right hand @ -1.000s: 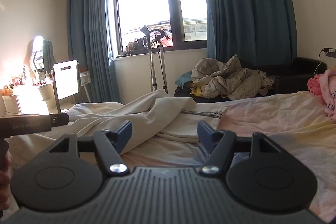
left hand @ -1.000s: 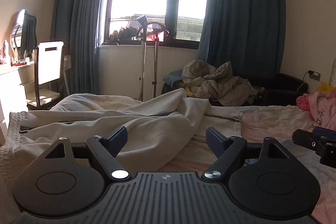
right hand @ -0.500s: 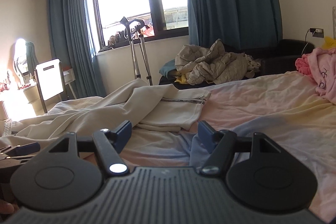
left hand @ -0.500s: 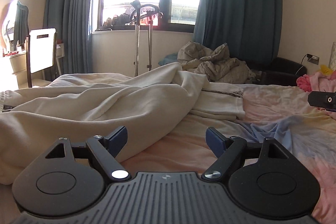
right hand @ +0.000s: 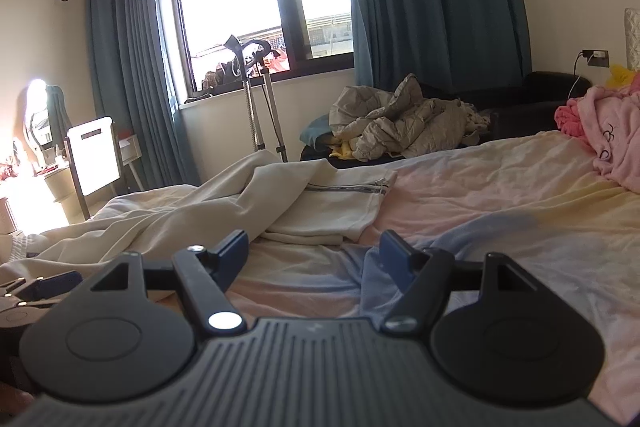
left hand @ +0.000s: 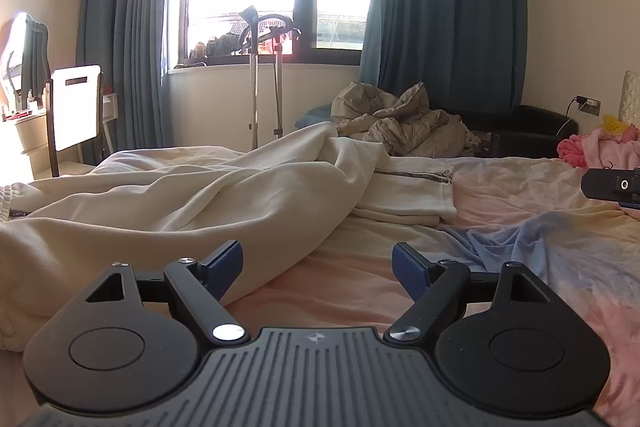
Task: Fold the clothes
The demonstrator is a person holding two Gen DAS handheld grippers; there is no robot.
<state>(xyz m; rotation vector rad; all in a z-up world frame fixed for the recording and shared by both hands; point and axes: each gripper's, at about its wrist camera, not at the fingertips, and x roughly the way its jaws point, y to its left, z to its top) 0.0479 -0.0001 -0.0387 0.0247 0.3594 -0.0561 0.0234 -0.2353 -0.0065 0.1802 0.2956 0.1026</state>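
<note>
A cream garment with a zipper [left hand: 180,203] lies rumpled across the left half of the bed; it also shows in the right wrist view [right hand: 280,203]. My left gripper [left hand: 318,263] is open and empty, low over the bed, its left finger close to the garment's near fold. My right gripper [right hand: 314,251] is open and empty over the bedsheet, just right of the garment's hem. The right gripper's side shows at the right edge of the left wrist view [left hand: 612,185]. The left gripper's tips show at the left edge of the right wrist view [right hand: 40,287].
The bed has a pastel pink, yellow and blue sheet [left hand: 540,227]. A pink garment pile [right hand: 604,131] lies at the far right. Beyond the bed are a beige quilt heap [right hand: 404,123], crutches [left hand: 264,83], a chair [left hand: 76,107] and a window.
Both grippers have drawn back and to the right from the cream garment. They stay open. The garment now lies further left in both views.
</note>
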